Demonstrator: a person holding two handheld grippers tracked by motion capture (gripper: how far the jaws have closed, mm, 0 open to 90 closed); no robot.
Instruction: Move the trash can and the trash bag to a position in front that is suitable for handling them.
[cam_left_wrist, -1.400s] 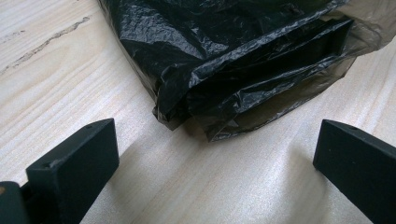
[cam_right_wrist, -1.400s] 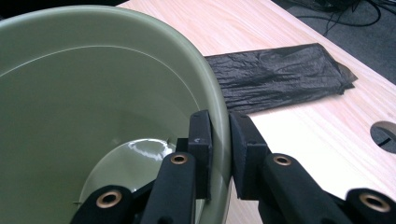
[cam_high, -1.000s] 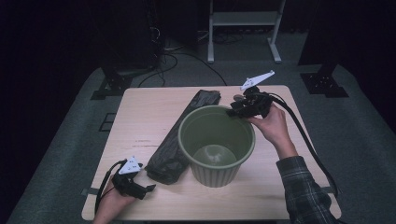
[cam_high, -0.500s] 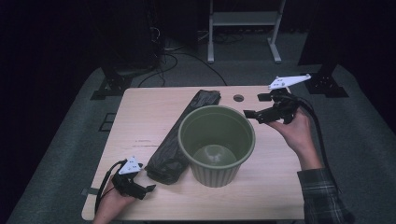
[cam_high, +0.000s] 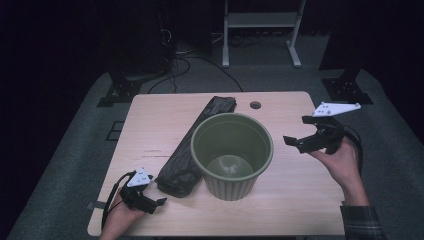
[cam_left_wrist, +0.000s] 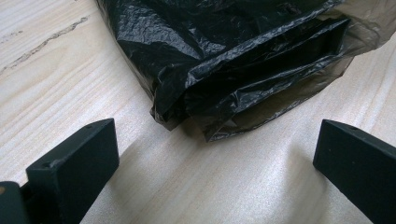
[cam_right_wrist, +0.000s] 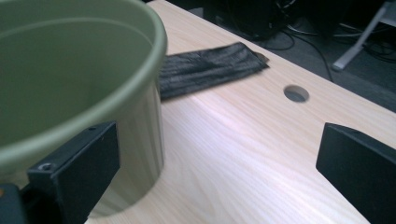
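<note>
A green plastic bin (cam_high: 232, 150) stands upright in the middle of the wooden table (cam_high: 150, 120), and its wall (cam_right_wrist: 70, 70) rises at the left of the right gripper view. A folded black plastic bag (cam_high: 192, 150) lies along the bin's left side, with its crumpled near end (cam_left_wrist: 233, 70) showing in the left gripper view. My left gripper (cam_high: 159, 201) rests open on the table just short of that end. My right gripper (cam_high: 296, 132) hovers to the right of the bin; its jaws have just been opening and nothing is between them.
A round cable hole (cam_high: 255, 105) sits near the table's far edge, also seen as the hole (cam_right_wrist: 296, 93) in the right gripper view. Bare wood lies right of the bin. Beyond the table are dark floor, cables and a metal stand (cam_high: 260, 30).
My right gripper has drawn away from the bin's far right rim, moving right and nearer the person, and its jaws have spread wide. The left gripper, bin and bag have stayed put.
</note>
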